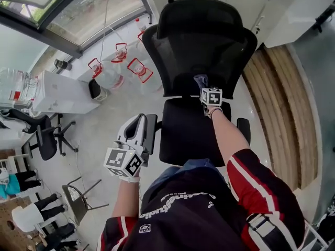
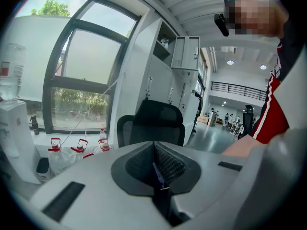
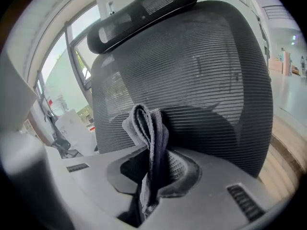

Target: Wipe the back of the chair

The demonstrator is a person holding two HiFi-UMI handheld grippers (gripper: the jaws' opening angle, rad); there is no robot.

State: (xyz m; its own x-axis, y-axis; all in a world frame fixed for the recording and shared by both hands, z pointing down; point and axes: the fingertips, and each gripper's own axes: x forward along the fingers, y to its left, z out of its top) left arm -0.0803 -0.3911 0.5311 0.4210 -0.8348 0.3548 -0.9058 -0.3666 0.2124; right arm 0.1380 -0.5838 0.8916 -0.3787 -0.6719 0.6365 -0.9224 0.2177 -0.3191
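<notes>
A black mesh office chair point(image 1: 201, 41) faces me in the head view, its seat point(image 1: 188, 132) just in front of my body. My right gripper point(image 1: 205, 88) is shut on a folded grey cloth point(image 1: 200, 80) and holds it at the lower middle of the backrest. In the right gripper view the cloth point(image 3: 149, 133) sticks up from the jaws, right in front of the mesh back point(image 3: 206, 80) and below the headrest point(image 3: 144, 8). My left gripper point(image 1: 139, 123) hangs beside the chair's left armrest point(image 1: 152, 135), shut with nothing in it, and sees the chair point(image 2: 156, 123) from a distance.
Several water jugs with red handles point(image 1: 118, 67) stand on the floor left of the chair, next to a white dispenser point(image 1: 57, 93). Another black chair point(image 1: 44, 137) is further left. Wooden planking point(image 1: 280, 98) runs along the right. People stand at the lower left point(image 1: 31, 213).
</notes>
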